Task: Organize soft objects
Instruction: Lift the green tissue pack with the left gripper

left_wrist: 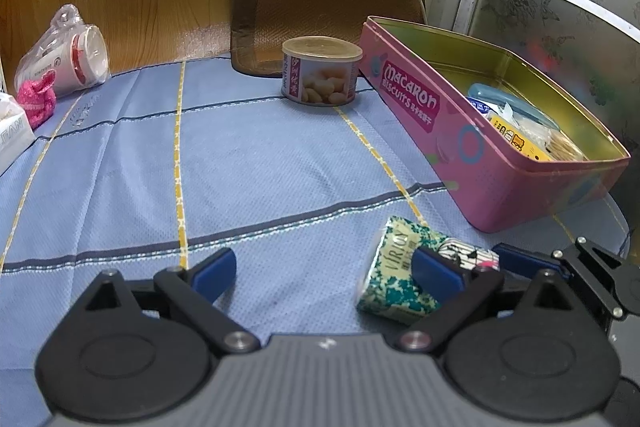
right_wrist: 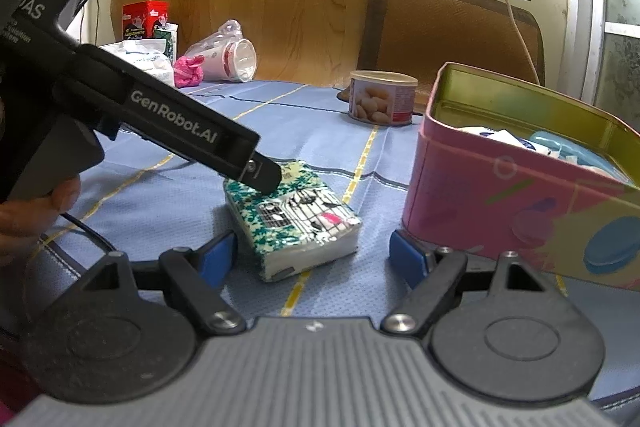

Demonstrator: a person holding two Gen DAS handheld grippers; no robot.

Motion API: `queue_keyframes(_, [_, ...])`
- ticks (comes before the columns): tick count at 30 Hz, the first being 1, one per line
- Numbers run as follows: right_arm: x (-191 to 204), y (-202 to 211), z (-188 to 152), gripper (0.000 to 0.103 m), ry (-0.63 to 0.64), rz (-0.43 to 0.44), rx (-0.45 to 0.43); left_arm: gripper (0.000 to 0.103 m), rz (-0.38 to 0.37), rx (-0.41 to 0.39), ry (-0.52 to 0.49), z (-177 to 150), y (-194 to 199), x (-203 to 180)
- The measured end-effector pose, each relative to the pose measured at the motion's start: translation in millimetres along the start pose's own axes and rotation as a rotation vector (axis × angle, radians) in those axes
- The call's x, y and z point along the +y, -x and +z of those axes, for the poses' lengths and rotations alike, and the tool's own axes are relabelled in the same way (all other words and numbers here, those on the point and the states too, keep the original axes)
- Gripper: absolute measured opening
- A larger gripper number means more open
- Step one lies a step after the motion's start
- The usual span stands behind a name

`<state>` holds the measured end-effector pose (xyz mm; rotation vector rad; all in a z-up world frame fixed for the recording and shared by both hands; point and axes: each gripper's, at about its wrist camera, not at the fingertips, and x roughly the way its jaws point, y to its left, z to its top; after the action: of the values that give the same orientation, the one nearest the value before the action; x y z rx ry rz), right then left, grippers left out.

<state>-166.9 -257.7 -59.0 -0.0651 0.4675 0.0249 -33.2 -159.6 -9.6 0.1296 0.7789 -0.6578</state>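
Tissue pack (right_wrist: 294, 217) on tablecloth (right_wrist: 256, 131), left of biscuit tin (right_wrist: 500, 187), can (right_wrist: 382, 103) behind

The left gripper (left_wrist: 324, 273) stands with its jaws wide apart, angled down, nothing pressed between its blue pads; seen from the right wrist, its black body reaches in from the left, a hand (right_wrist: 24, 215) under it. The right gripper (right_wrist: 312, 259) also stands wide, tilted down, pads pressing on nothing

Dim warm indoor light, soft shadows, fisheye-bent edges, slight blur
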Motion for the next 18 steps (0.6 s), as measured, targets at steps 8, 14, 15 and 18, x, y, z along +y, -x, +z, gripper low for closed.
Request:
queue_keyframes(8, [1.5,0.3,-0.8,0.084,-0.003,0.011,-0.003,0.100,-0.010,-0.002,0.009,-0.7,-0.7,2.2])
queue_keyframes(14, [2.7,0.4,-1.1,0.084,0.009,0.029,-0.006,0.098,-0.038,-0.005,0.026,-2.3,1.7,5.8])
queue_keyframes(15, [3.7,0.6,-1.0,0.084,0.012,0.030,-0.007,0.097,-0.048,-0.005,0.030,-2.8,2.7,6.7])
queue_keyframes(18, [4.3,0.1,-0.8,0.084,0.013,0.030,-0.007,0.093,-0.071,-0.006,0.035,-3.6,5.0,6.7])
